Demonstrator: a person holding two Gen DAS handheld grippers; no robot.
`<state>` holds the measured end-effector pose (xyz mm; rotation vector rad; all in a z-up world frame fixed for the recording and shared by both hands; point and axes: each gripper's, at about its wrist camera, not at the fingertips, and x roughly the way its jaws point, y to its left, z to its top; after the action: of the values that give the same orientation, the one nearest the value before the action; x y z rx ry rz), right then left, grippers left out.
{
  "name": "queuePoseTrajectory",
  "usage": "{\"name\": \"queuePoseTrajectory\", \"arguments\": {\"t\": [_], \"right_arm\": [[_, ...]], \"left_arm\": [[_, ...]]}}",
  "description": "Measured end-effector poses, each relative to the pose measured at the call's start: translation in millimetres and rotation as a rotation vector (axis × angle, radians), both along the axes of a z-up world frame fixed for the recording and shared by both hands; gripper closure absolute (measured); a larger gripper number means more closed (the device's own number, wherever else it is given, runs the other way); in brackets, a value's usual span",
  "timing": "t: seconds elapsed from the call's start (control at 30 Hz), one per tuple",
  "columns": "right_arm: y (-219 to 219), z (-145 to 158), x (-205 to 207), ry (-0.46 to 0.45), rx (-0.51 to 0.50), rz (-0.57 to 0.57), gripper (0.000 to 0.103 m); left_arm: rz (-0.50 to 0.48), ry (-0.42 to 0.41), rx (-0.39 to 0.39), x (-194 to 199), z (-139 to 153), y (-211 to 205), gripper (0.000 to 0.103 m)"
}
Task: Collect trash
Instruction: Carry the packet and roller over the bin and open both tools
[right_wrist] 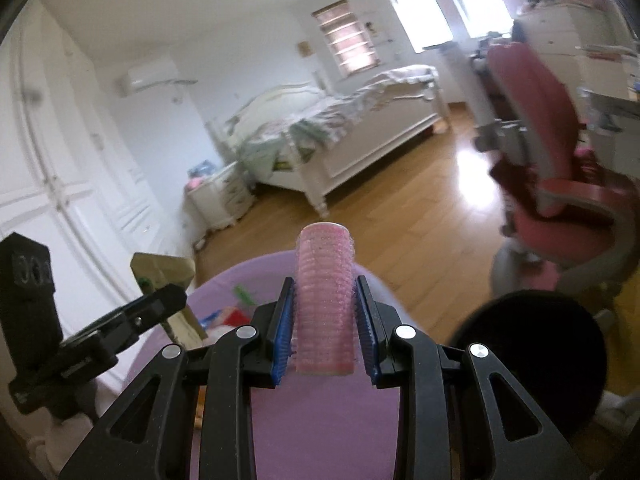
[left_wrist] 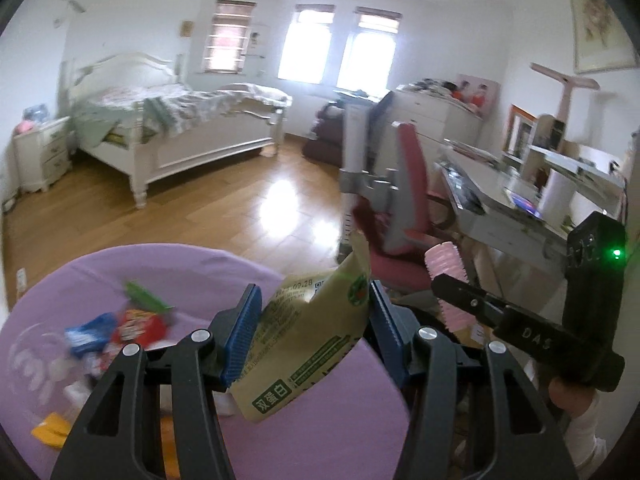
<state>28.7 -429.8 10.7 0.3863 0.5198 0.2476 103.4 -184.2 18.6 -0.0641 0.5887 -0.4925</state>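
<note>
My left gripper (left_wrist: 314,320) is shut on a beige snack wrapper (left_wrist: 304,344) with green print, held above a round purple surface (left_wrist: 328,432). The wrapper also shows in the right wrist view (right_wrist: 164,272). My right gripper (right_wrist: 325,312) is shut on a pink hair roller (right_wrist: 325,300), upright between the blue pads; it also shows in the left wrist view (left_wrist: 446,280). Several wrappers lie on the purple surface: a blue one (left_wrist: 90,334), a red one (left_wrist: 138,326), a green one (left_wrist: 146,296) and an orange one (left_wrist: 50,432).
A pink desk chair (left_wrist: 404,208) and a grey desk (left_wrist: 500,208) stand to the right. A white bed (left_wrist: 180,128) and a nightstand (left_wrist: 40,152) are across the wooden floor (left_wrist: 240,208). A black round object (right_wrist: 532,348) sits low right in the right wrist view.
</note>
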Motion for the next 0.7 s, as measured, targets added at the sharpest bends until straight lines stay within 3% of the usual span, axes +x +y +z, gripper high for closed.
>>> {"name": "queuePoseTrajectory", "arguments": {"t": [0.3, 0.7], "right_arm": [[-90, -31, -12, 0.048, 0.044, -0.161, 0.073], [-139, -91, -7, 0.170, 0.104, -0.267, 0.073]], "left_arm": [[-0.123, 0.057, -0.005, 14, -24, -71, 0.049], [-0.238, 0.193, -0.007, 35, -80, -138, 0.048]]}}
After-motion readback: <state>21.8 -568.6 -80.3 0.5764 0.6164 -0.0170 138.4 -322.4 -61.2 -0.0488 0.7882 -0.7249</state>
